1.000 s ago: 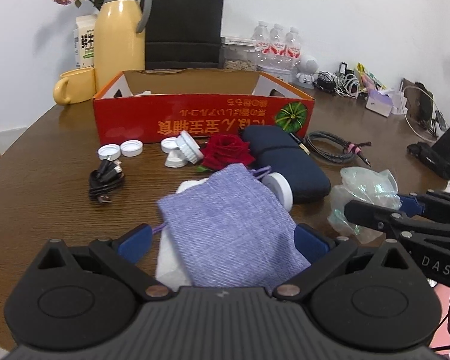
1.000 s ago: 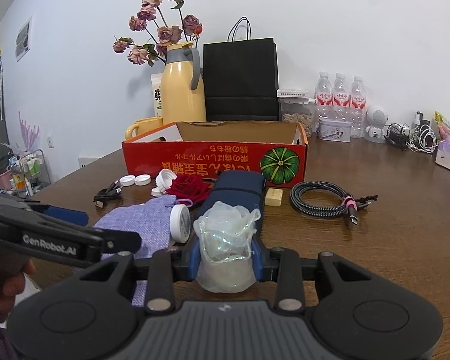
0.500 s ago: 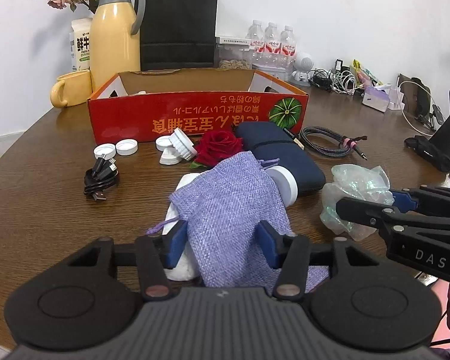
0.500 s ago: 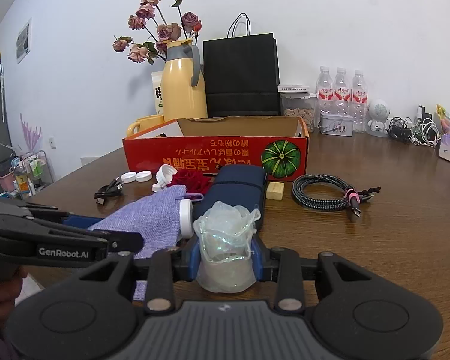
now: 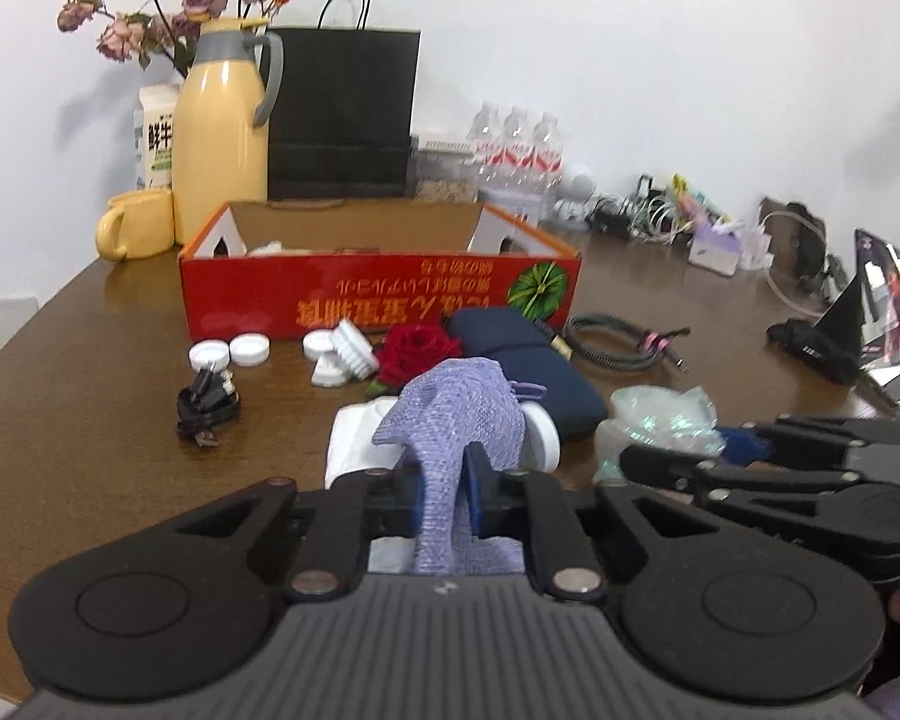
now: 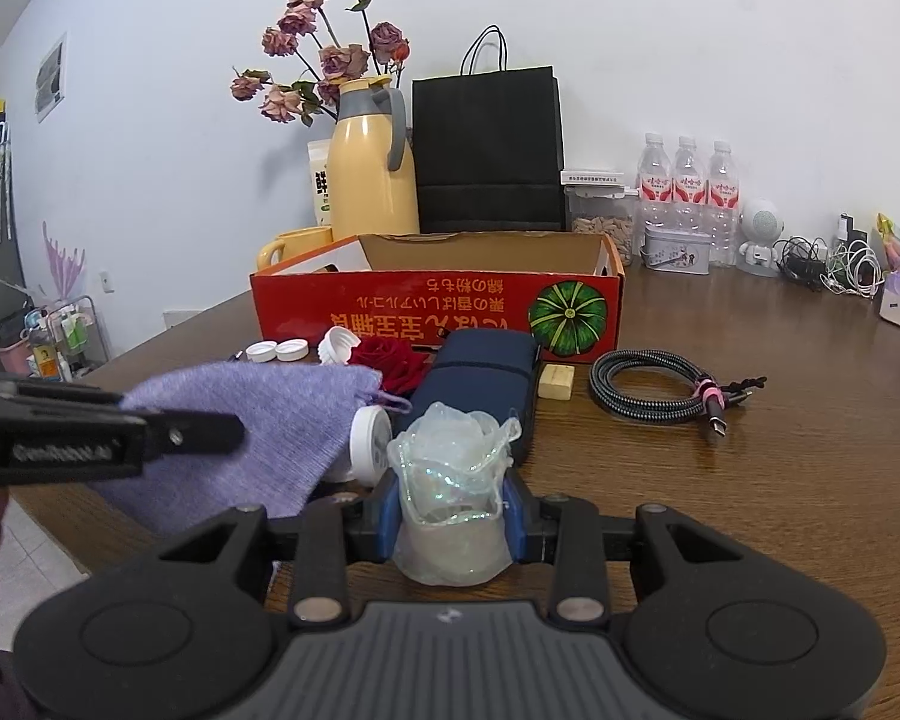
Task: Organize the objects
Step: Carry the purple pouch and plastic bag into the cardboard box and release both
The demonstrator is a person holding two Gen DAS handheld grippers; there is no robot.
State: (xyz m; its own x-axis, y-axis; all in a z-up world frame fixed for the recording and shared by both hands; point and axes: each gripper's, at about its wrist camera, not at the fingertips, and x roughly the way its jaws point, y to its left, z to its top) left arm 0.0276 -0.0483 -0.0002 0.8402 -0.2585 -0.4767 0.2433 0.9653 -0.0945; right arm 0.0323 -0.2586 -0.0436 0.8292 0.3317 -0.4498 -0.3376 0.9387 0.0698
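My left gripper (image 5: 444, 489) is clamped on the coarse-woven lilac fabric pouch (image 5: 456, 414), bunched above the brown wooden table (image 5: 90, 396). My right gripper (image 6: 453, 507) pinches a crinkled iridescent clear plastic wrapper (image 6: 450, 480); its base is hidden.

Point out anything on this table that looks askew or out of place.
The red cardboard box stands with its print upside down. Loose white bottle caps lie scattered before it, one white cap tipped on edge beside the red rose. The purple cloth pouch is bunched where the left gripper pinches it.
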